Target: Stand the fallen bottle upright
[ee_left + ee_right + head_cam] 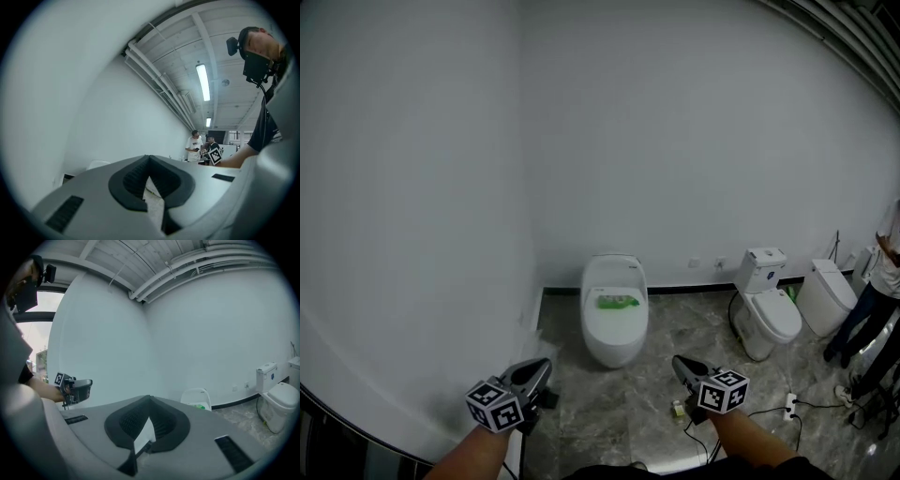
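Observation:
A green bottle (619,302) lies on its side on the closed lid of a white oval toilet (614,342) by the back wall. It shows as a small green patch (201,406) on that toilet (196,397) in the right gripper view. My left gripper (545,365) is low at the left and my right gripper (677,360) low at the right, both well short of the toilet and pointing toward it. Each has its jaws together with nothing between them, as the left gripper (149,158) and right gripper (150,399) show in their own views.
A two-piece white toilet (766,317) and another (827,295) stand along the wall to the right, with a person (878,281) beside them. A power strip (789,404) with cables and a small box (678,409) lie on the marble floor. A white wall (403,234) runs close on the left.

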`<state>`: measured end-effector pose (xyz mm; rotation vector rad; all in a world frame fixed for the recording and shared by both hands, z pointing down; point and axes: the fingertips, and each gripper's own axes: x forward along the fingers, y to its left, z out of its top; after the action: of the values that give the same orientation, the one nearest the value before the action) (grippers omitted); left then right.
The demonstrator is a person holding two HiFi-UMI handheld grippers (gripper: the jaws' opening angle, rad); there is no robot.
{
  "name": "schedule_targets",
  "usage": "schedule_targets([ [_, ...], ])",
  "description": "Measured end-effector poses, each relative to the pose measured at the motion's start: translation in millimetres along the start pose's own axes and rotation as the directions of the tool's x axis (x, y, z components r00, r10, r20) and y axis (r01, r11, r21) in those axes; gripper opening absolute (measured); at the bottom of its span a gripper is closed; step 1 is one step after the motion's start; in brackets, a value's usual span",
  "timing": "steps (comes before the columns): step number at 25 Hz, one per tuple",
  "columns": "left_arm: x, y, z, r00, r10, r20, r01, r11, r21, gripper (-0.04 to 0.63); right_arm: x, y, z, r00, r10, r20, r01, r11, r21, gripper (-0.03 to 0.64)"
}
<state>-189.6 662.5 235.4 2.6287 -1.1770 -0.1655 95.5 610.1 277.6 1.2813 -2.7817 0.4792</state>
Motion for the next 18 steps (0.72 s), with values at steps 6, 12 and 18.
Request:
schedule_targets([
  [6,93.0,8.3,14.3,0.993,0.119,0.024,-0.119,0.993,-0.011,0.008,36.6,-92.3,35.9,0.993,0.103,-0.059,-0.107,0.993,-0.056,0.005],
  [12,189.4,18.4,8.0,0.989,0.144,0.029,-0.143,0.990,-0.016,0.008,80.5,-174.4,48.6,0.983,0.164,-0.088,-0.171,0.982,-0.075,0.005],
  [18,253.8,55.1,3.5,0.994,0.113,-0.009,-0.113,0.993,-0.017,0.008,122.0,-220.4,55.1,0.983,0.156,-0.098,-0.162,0.985,-0.056,0.005],
])
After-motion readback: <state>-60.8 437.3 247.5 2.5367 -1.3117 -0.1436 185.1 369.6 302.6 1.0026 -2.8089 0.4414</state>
